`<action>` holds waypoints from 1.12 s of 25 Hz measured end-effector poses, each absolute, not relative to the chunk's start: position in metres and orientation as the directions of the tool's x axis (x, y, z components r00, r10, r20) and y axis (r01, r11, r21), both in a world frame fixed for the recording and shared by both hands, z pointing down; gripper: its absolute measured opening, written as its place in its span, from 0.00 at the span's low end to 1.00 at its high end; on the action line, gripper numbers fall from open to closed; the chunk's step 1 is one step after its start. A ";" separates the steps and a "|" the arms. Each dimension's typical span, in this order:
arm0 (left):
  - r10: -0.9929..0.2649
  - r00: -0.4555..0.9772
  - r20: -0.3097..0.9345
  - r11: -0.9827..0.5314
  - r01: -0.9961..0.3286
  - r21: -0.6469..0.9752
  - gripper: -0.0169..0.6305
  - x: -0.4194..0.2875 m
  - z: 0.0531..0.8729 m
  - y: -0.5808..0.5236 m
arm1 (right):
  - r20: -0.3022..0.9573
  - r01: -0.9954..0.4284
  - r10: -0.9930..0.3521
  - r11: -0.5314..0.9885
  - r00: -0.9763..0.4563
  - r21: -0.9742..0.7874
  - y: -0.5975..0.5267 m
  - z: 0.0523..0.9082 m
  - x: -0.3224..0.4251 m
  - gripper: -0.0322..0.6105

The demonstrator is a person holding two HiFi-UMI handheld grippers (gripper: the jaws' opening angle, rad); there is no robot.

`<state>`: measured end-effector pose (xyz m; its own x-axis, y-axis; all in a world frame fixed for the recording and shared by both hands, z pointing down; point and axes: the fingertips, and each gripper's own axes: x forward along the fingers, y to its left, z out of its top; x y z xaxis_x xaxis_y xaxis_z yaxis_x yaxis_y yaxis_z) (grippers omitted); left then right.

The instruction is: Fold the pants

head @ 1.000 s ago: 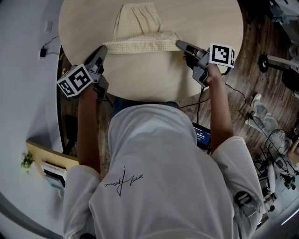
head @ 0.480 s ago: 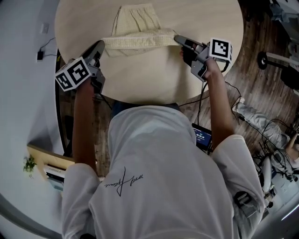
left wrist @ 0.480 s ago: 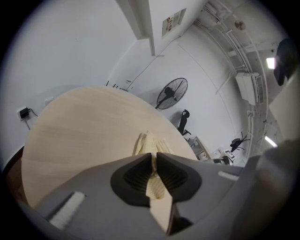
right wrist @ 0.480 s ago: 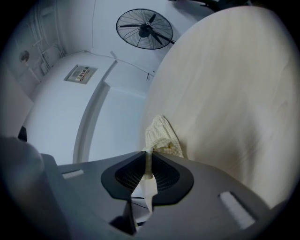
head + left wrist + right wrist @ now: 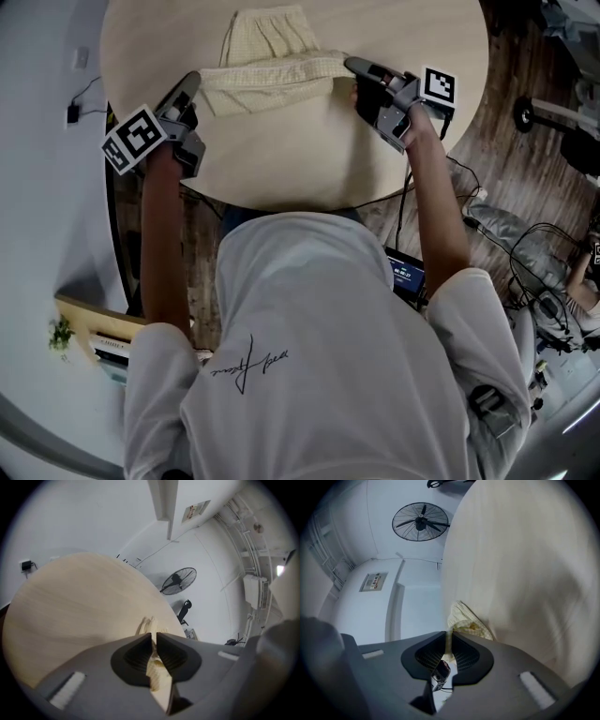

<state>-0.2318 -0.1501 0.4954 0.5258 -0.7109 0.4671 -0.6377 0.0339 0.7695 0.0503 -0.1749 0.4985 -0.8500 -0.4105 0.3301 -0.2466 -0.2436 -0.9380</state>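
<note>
**Pale yellow pants held at both ends on the round table**

The pants (image 5: pixel 272 42) lie on the far half of the table (image 5: pixel 281 159), a little left of its middle. They are made of a light yellow, finely checked cloth. The far part rests flat, with its gathered end pointing away from the person. The near part is doubled over into a long band that runs left to right across the garment.

The left gripper (image 5: pixel 190 86) has the left end of that band. In the left gripper view its jaws are pressed onto a fold of the cloth, which stands between the pads and trails back toward the camera. The right gripper (image 5: pixel 352 67) has the right end. In the right gripper view its jaws stand closer together and pinch a thin edge of the fabric, while the rest bunches just beyond the tips.

Both grippers reach in from the near side and angle inward toward the garment. Their marker cubes (image 5: pixel 131 139) sit behind the jaws, over the table's left and right edges. The person's bare forearms run back to a white shirt (image 5: pixel 319 347) that fills the near part of the head view.

The table top is light wood. A dark plank floor (image 5: pixel 497 131) with loose cables lies to the right of it. A fan (image 5: pixel 420 521) stands against the white wall beyond the table.
</note>
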 end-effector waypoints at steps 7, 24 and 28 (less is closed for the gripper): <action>-0.733 0.518 0.440 0.139 -0.520 0.843 0.15 -0.251 0.514 -0.185 | 0.317 -0.118 -0.497 -0.390 -0.808 -0.913 -0.217 0.515 0.037 0.11; -0.834 0.442 0.329 0.252 -0.225 0.941 0.14 -0.266 0.534 -0.195 | 0.161 0.211 -0.741 -0.381 -0.651 -0.900 -0.248 0.512 0.044 0.17; -0.872 0.430 0.235 0.174 -0.177 0.969 0.17 -0.266 0.512 -0.208 | 0.072 0.234 -0.765 -0.283 -0.640 -0.930 -0.263 0.493 0.044 0.32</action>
<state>-0.2656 -0.2075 0.5119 0.4301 -0.8717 0.2347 -0.1767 0.1736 0.9688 0.0444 -0.2635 0.4934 -0.6400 -0.7650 0.0722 0.2336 -0.2832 -0.9302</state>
